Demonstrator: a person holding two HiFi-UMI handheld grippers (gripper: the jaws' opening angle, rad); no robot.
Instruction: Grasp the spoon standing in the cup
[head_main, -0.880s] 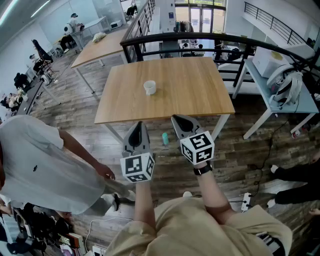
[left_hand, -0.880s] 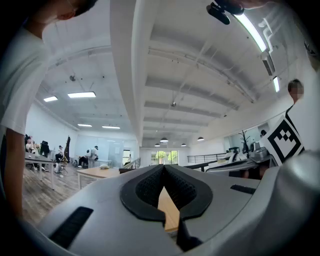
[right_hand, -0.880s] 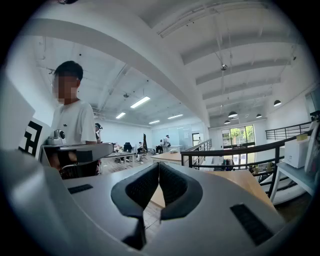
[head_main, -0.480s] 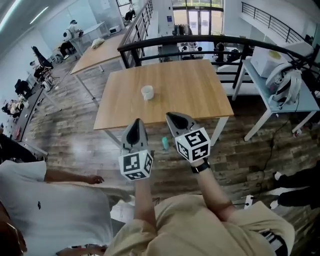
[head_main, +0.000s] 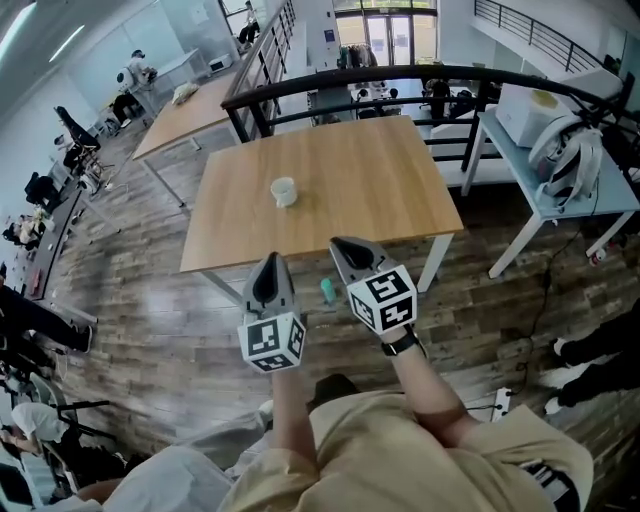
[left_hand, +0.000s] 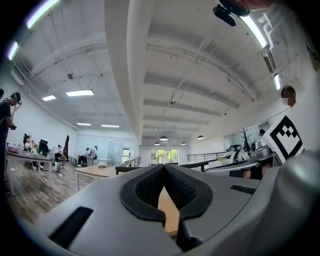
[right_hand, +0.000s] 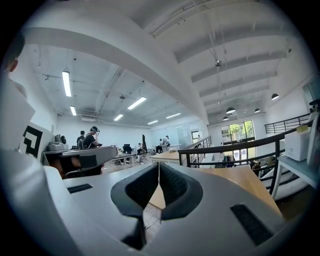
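A small white cup (head_main: 284, 191) stands on the left half of a square wooden table (head_main: 380, 190) ahead of me. It is too small in the head view to make out a spoon in it. Both grippers hover side by side over the floor, short of the table's near edge, pointing toward it. My left gripper (head_main: 270, 260) is shut with nothing between its pads (left_hand: 152, 187). My right gripper (head_main: 341, 244) is shut and empty too, its pads (right_hand: 146, 187) meeting at the tips. The cup does not show in either gripper view.
A small teal object (head_main: 327, 290) lies on the plank floor under the table's near edge. A black railing (head_main: 330, 78) curves behind the table. A pale side table (head_main: 545, 195) with white gear stands at the right. A second wooden table (head_main: 185, 110) is at back left.
The person in the white shirt at the left has moved down and out toward the bottom edge. The view has drifted, so the table and cup sit slightly further left. Both grippers stay shut.
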